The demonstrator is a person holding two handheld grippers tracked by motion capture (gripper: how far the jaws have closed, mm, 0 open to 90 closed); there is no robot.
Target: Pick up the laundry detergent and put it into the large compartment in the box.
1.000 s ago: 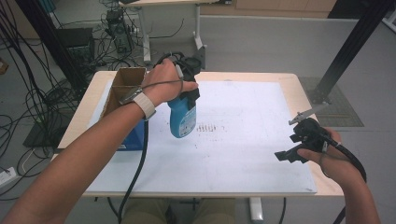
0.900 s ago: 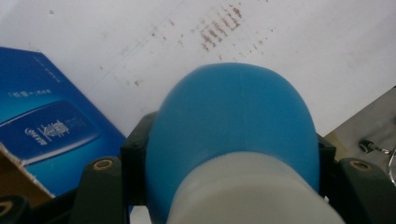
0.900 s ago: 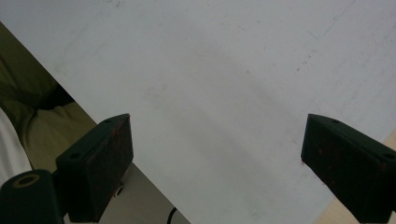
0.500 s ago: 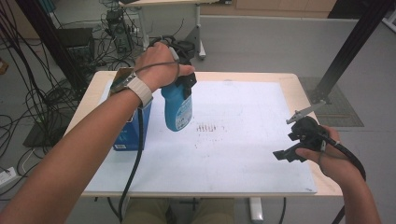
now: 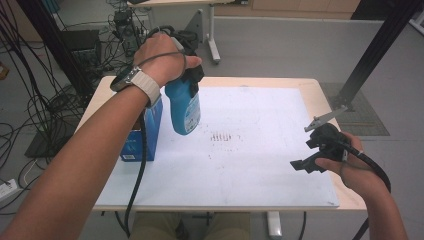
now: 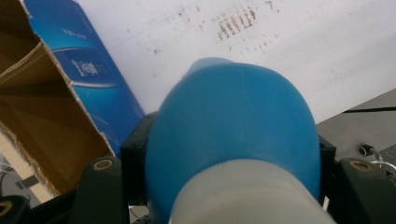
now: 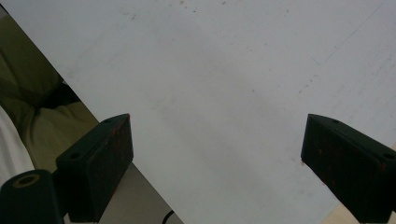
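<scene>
Left tongs point(image 5: 187, 75) clamped on blue bottle point(image 5: 183, 107), now lifted higher and clear of the box point(image 5: 142, 135), hanging over the desk's point(image 5: 270, 150) far-left. Extraction looks done. Right tongs point(image 5: 312, 145) wide, idle near-right.

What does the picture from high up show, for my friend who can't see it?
A person's left tool holds a blue bottle in the air above a white sheet on a table. An open blue box stands just left of the bottle. The right tool hangs open and empty near the table's right edge.
</scene>
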